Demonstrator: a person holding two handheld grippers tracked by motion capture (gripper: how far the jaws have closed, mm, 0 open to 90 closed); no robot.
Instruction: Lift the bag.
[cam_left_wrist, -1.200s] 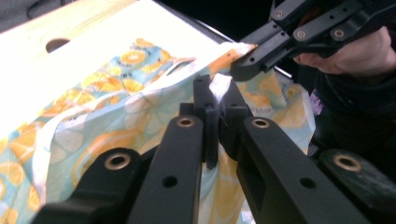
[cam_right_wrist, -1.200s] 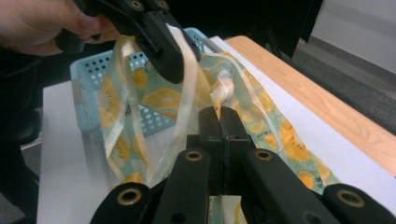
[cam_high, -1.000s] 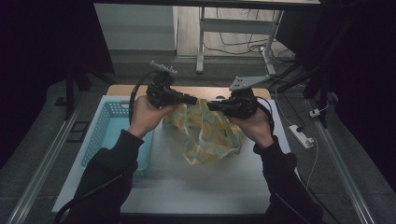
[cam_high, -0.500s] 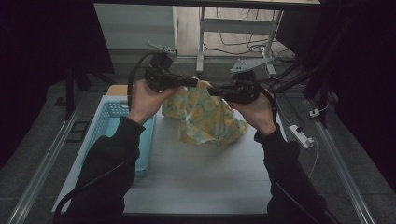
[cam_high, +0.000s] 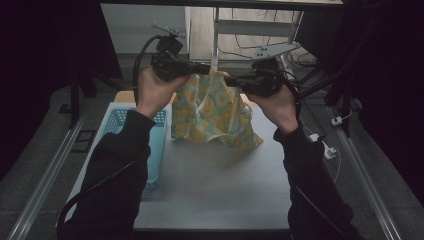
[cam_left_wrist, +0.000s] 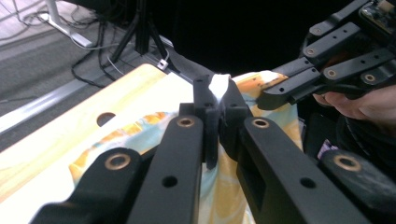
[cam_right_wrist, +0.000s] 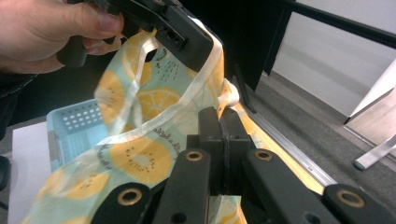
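I hold one cloth (cam_high: 212, 112), pale blue with a yellow lemon-slice print and a cream hem, and one light blue perforated basket (cam_high: 150, 145) sits along the left edge of the worktop (cam_high: 215, 185). I have two grippers, one in each hand.

Both my forearms reach forward from the near edge, raised well above the worktop, with the hands level with each other and the grippers pointing inward toward one another. My left gripper (cam_high: 202, 67) is clenched on the cloth's top hem; in the left gripper view a white fold of hem (cam_left_wrist: 218, 86) shows pinched at the jaw tips. My right gripper (cam_high: 231, 80) is likewise clenched on the hem, just beside the left one; in the right gripper view the hem runs into the shut jaws.

The cloth hangs down from both grippers over the far half of the worktop, its lower edge resting on the surface, right of the basket.
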